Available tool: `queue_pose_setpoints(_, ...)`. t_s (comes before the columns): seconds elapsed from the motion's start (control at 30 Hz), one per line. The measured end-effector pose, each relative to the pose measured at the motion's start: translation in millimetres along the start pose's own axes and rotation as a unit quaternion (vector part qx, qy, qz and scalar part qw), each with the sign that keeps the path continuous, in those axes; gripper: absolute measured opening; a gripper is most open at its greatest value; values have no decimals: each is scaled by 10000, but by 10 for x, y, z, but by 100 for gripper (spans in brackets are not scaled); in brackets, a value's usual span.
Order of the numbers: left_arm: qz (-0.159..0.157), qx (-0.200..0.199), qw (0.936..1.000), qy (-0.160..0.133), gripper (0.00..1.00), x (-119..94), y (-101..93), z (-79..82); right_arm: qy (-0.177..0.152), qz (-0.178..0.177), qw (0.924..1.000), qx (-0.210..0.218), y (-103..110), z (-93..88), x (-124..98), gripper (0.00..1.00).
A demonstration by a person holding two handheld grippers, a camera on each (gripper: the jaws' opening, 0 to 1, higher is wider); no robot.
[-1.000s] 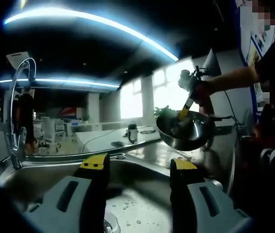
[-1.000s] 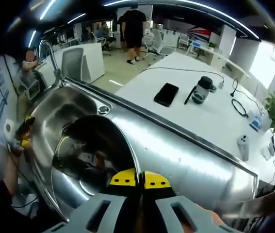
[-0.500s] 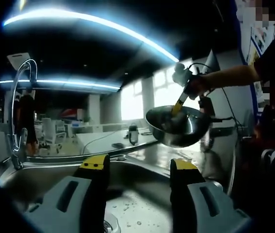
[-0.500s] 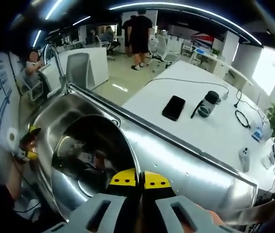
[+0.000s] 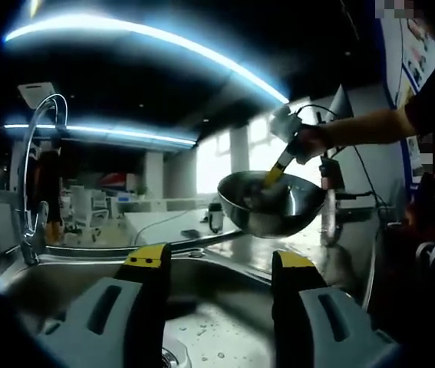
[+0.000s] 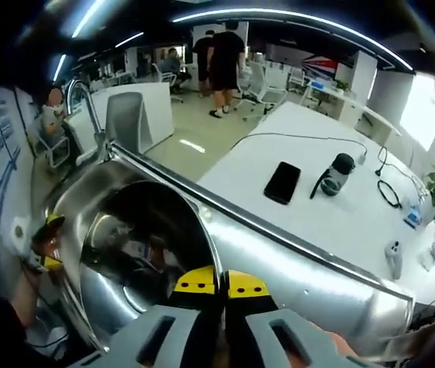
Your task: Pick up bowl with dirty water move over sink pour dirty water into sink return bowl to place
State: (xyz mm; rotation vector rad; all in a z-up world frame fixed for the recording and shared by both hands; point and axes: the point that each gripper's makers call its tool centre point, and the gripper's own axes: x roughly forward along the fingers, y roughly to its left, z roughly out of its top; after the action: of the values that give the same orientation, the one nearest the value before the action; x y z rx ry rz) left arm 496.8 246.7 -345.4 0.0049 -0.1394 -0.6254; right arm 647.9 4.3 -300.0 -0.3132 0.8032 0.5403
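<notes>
A steel bowl (image 5: 267, 203) hangs in the air above the counter's edge, beside the sink (image 5: 202, 326). My right gripper (image 5: 277, 167) comes in from the right, shut on the bowl's rim and held by a person's hand. In the right gripper view the shut yellow-tipped jaws of the right gripper (image 6: 221, 282) pinch the rim, and the bowl's (image 6: 136, 245) dark inside faces the camera over the sink (image 6: 83, 188). I cannot tell whether water is in it. My left gripper (image 5: 219, 259) stands open and empty, low over the sink basin.
A tall curved faucet (image 5: 37, 176) rises at the sink's far left. A steel counter (image 6: 301, 264) runs beside the sink. Behind it a white table (image 6: 309, 138) carries a phone (image 6: 282, 182), a bottle (image 6: 336, 172) and cables. People stand farther back.
The right gripper has carried the bowl left and slightly up, toward the sink. The left gripper has stayed open and nearly still.
</notes>
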Motion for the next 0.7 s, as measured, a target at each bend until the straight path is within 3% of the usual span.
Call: queue_pose_setpoints(0.7, 122, 89, 9999, 34, 55, 1, 31, -8, -179, 43, 9997, -183, 272, 380, 154, 0)
